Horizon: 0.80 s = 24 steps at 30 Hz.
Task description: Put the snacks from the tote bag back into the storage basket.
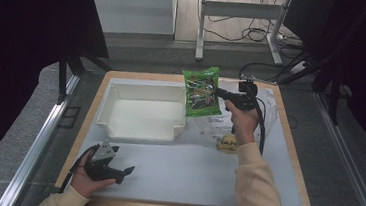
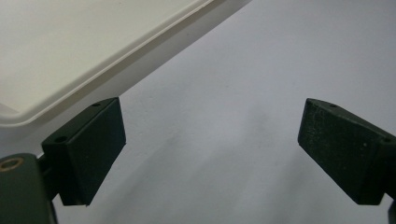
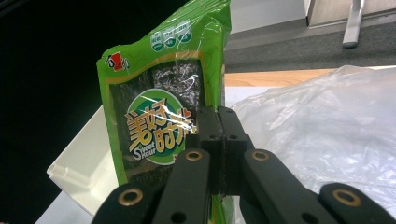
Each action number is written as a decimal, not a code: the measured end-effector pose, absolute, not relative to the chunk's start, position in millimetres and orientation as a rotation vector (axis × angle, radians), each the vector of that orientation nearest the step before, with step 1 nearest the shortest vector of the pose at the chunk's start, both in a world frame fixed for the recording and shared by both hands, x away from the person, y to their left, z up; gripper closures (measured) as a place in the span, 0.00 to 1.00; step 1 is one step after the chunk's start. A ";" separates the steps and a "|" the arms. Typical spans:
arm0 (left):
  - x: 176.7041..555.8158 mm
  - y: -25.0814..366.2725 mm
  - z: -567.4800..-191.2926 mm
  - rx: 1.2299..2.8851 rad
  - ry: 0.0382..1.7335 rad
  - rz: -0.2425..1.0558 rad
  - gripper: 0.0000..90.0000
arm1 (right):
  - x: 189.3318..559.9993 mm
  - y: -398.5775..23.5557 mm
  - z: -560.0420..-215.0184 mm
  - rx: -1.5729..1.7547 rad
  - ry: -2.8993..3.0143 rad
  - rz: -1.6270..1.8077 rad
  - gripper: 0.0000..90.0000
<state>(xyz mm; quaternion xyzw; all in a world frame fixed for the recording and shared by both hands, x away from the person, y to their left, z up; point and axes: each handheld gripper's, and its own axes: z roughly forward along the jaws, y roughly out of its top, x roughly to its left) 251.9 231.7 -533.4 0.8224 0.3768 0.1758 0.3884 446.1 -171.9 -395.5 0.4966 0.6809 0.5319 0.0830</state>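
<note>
Right gripper (image 1: 220,92), upper centre-right of the high view: black jaws clamped together on the right edge of a glossy green plastic snack packet (image 1: 201,91). Right gripper view, packet (image 3: 163,112) at centre-left: label reads "Sweet & Sour" in white under large orange-yellow Chinese characters on a round green badge; small red logo at its top left corner; dark contents show through a clear window. Packet held upright, long axis vertical, printed face toward the camera, raised just beside the right wall of the shallow white plastic rectangular tray (image 1: 113,129).

Crinkled clear plastic bag (image 1: 266,103) lies flat on the pale grey mat (image 1: 190,174), right of the packet.

Left gripper (image 1: 127,171), lower left of the high view: jaws wide apart, nothing between them, over the smooth mat beside the tray's rounded rim (image 2: 88,84).
</note>
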 end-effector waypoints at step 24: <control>252.0 231.5 -533.8 2.095 0.960 0.446 0.09 | 449.5 -137.8 -403.5 1.439 2.094 1.621 1.00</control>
